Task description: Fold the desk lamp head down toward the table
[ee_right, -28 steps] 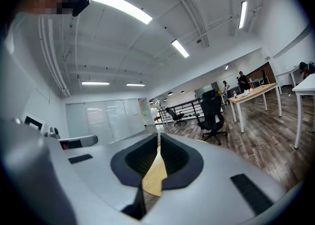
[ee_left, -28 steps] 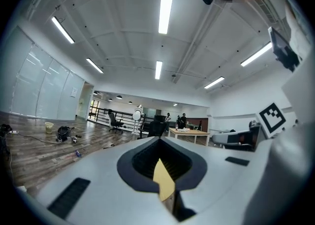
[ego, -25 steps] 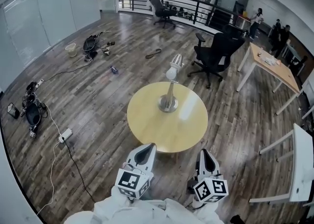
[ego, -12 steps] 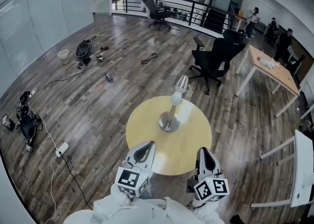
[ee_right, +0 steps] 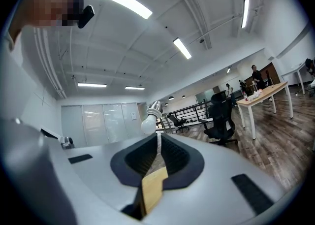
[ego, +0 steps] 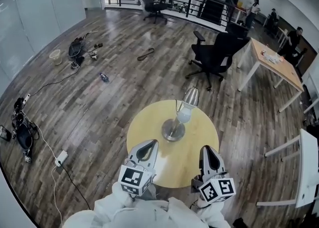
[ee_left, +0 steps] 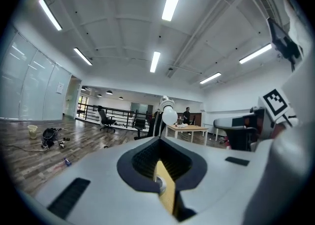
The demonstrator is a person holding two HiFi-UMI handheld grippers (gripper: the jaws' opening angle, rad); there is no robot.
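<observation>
A desk lamp [ego: 175, 122] stands upright near the middle of a round yellow table [ego: 149, 127], with a round metal base, a thin stem, a silver head [ego: 190, 96] and a white bulb [ego: 184, 116] tilted to the right. My left gripper [ego: 148, 147] and right gripper [ego: 207, 151] hover level at the table's near edge, both shut and empty, short of the lamp. The left gripper view shows the lamp head [ee_left: 168, 112] beyond the left gripper [ee_left: 159, 140]. In the right gripper view the lamp head [ee_right: 149, 117] rises past the right gripper [ee_right: 158, 138].
A black office chair [ego: 217, 55] stands behind the table. A wooden desk [ego: 273, 63] is at the far right and a white table [ego: 305, 169] at the right edge. Cables and bags [ego: 22, 127] and a power strip [ego: 61, 158] lie on the floor at left.
Table and lamp have come closer in the head view. Both grippers have moved forward and now reach over the table's near edge. Their jaws stay shut.
</observation>
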